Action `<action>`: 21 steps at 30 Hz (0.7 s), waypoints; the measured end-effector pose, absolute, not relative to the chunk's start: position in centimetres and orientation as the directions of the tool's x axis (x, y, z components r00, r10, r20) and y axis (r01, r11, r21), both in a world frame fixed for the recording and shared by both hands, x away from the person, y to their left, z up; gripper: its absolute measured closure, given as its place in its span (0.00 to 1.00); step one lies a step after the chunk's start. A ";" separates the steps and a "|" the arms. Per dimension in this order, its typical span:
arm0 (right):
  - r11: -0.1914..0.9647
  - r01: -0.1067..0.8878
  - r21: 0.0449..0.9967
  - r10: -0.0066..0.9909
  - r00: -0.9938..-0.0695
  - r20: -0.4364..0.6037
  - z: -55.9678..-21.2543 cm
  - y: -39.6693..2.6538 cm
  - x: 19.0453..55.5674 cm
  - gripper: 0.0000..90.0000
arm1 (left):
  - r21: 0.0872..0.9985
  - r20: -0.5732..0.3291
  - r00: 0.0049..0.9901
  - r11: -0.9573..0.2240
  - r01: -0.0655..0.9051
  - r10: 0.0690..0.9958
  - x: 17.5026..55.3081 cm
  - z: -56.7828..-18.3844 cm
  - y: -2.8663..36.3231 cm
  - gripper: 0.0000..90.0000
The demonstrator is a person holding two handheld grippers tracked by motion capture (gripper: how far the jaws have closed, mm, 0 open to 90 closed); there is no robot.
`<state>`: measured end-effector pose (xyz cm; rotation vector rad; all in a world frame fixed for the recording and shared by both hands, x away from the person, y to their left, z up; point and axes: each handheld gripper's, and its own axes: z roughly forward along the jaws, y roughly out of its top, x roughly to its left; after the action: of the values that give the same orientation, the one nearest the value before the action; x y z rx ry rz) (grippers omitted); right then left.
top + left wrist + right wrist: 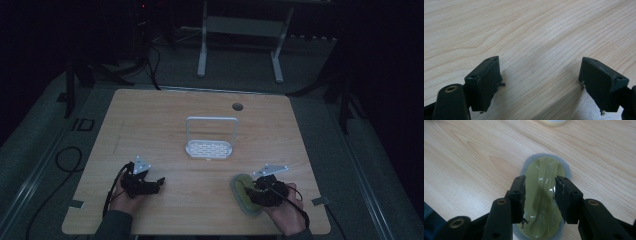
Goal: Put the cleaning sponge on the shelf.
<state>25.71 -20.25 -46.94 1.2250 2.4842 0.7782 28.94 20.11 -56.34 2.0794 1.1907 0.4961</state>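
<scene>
Right tongs (540, 195) straddle an olive-green oval dish (541, 195) with a grey rim, jaws set on either side of its raised centre; whether they actually grip it cannot be told. Left tongs (539, 82) are released, jaws wide over bare counter (529, 30) at 8 o'clock. The dish lies at 5 o'clock, a white wire rack (210, 145) at centre. Risk: the glossy surface may slip from a shallow pinch.
</scene>
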 end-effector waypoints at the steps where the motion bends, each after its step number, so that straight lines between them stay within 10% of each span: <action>1: 0.502 0.657 0.563 0.795 -0.607 0.000 -47.0 -20.2 25.8 0.66 | 0.718 -0.007 0.509 -0.350 0.601 0.861 28.9 -56.3 20.1 0.20; 21: 0.484 0.744 0.460 0.827 -0.561 0.036 -46.4 -19.4 27.7 0.71 | 0.718 -0.007 0.509 -0.350 0.602 0.861 28.9 -56.3 20.1 0.20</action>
<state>27.67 -19.37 -46.44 1.3601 2.5381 0.6443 28.94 20.11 -56.34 2.0796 1.1909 0.4958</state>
